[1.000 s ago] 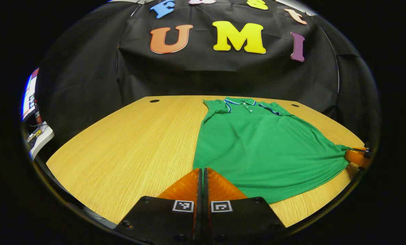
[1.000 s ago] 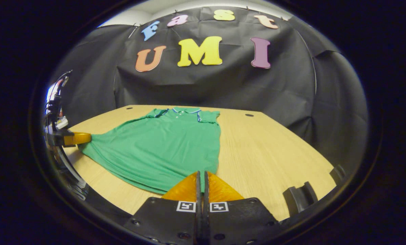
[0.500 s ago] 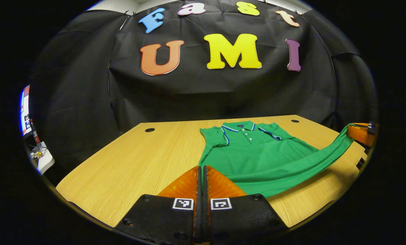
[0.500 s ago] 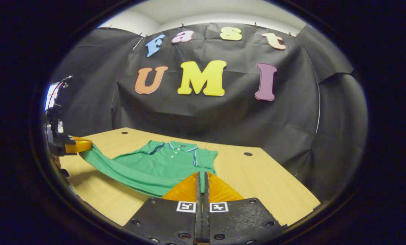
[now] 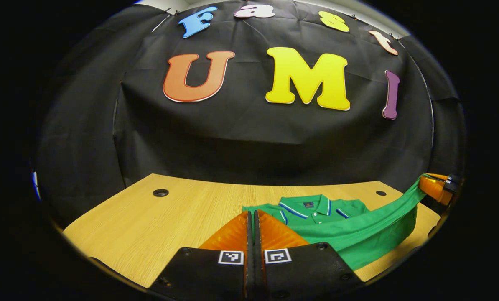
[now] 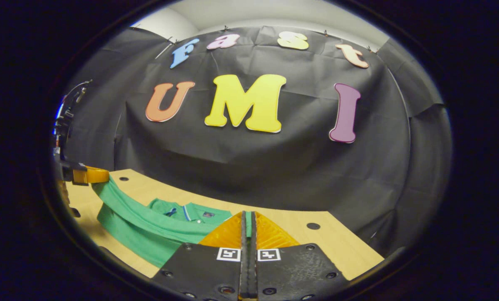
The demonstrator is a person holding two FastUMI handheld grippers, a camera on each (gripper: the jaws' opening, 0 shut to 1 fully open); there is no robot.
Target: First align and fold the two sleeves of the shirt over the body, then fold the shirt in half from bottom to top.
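Shirt (image 5: 358, 234), a green polo, lies on the wooden table (image 5: 157, 225) with its collar (image 5: 312, 207) toward the black cloth wall (image 5: 253, 138); its bottom hem is raised off the surface and hangs as a taut band between the two grippers. Left gripper (image 5: 251, 219) has its fingers pressed together at one hem corner, a thin sliver of green caught between them. Right gripper (image 6: 248, 221) has its fingers closed the same way on the other hem corner, again with a strip of green in the slit. Each gripper also appears at the edge of the other's view, hem cloth running into it: the right one at far right (image 5: 435, 188), the left one at far left (image 6: 90, 175).

Holding both corners level and apart keeps the hem straight, so this looks like the final step, the bottom-to-top fold, with the hem partway toward the collar. No sleeve sticks out beside the body, which suggests the sleeves are already folded in, though the lifted band hides much of the body. The hem still has to be carried on and laid down near the collar, evenly.

Table is light wood grain with small round holes (image 5: 160, 192) near its far corners; pale wall shows above the cloth in the right gripper view
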